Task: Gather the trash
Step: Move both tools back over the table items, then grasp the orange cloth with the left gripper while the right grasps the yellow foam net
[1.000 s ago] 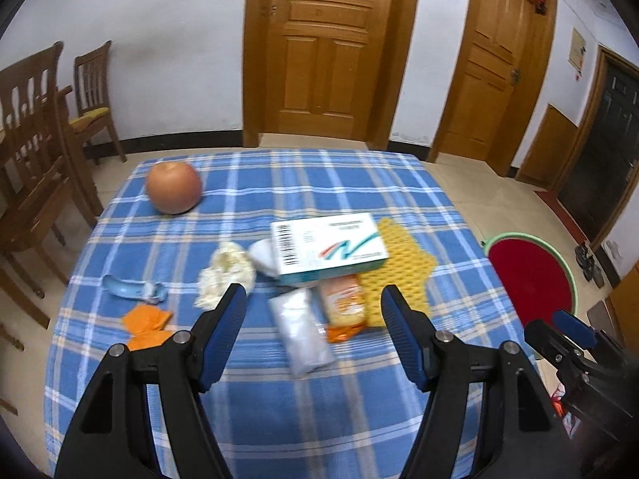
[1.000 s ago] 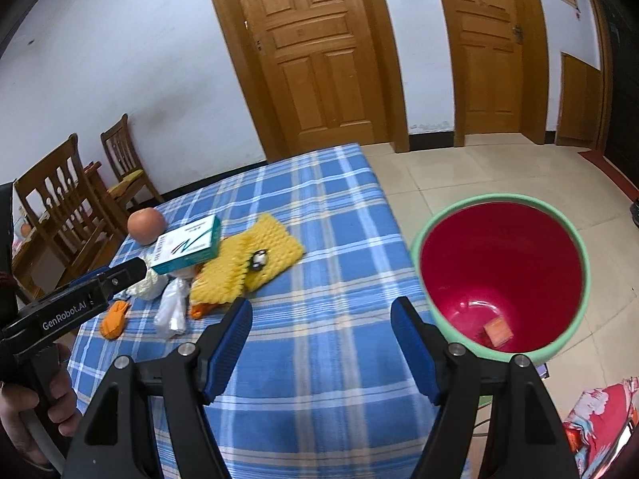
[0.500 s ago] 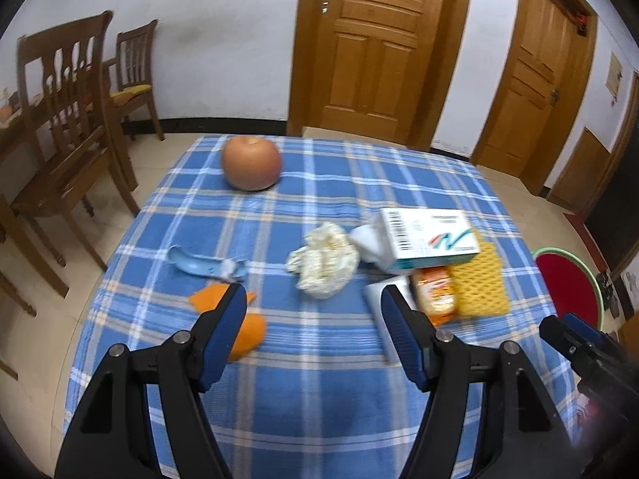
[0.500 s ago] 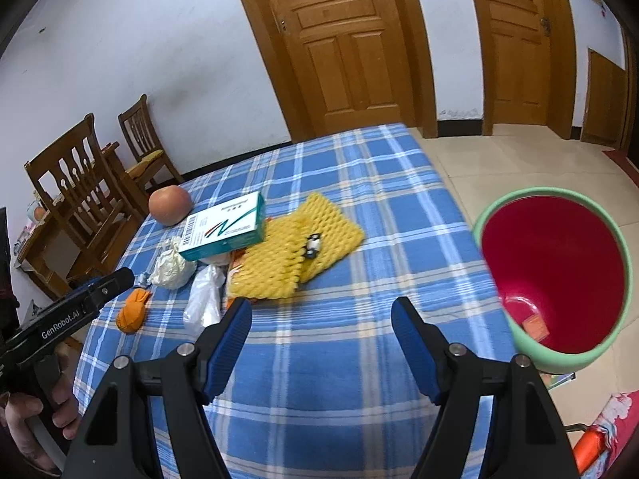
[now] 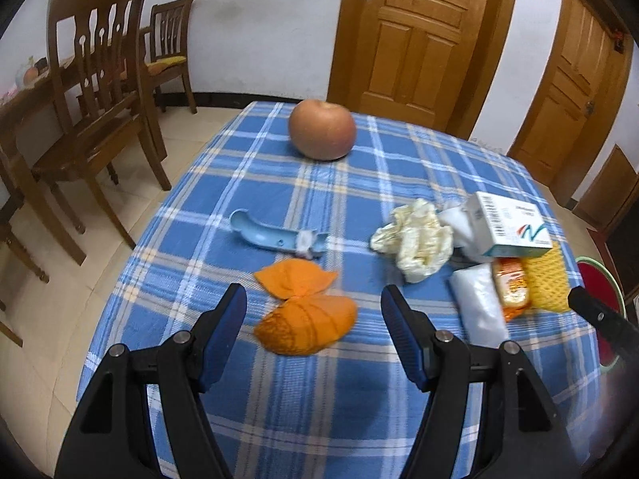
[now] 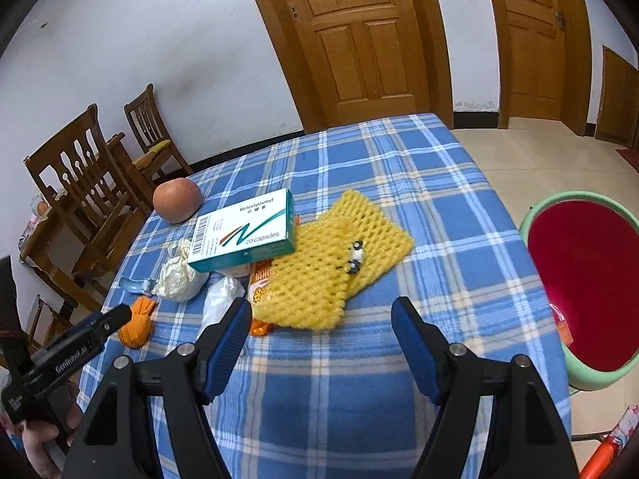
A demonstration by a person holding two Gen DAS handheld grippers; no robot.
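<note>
My left gripper (image 5: 313,311) is open and empty, its jaws either side of an orange peel (image 5: 305,321) on the blue plaid tablecloth (image 5: 319,407). Beyond lie a blue plastic piece (image 5: 275,235), a crumpled tissue (image 5: 415,239), a white wrapper (image 5: 477,307), an orange snack packet (image 5: 511,287) and a medicine box (image 5: 507,225). My right gripper (image 6: 321,325) is open and empty, near the yellow foam net (image 6: 327,271). The medicine box (image 6: 243,235) lies behind the net. The red bin with a green rim (image 6: 583,283) stands on the floor to the right.
An apple (image 5: 321,129) sits at the table's far side. Wooden chairs (image 5: 100,92) stand left of the table. Wooden doors (image 6: 359,40) are behind. The table edge drops to tiled floor (image 6: 539,155) on the right.
My left gripper has swung left and down towards the orange peel, which now sits between its jaws. My right gripper has moved left from the bin towards the yellow net.
</note>
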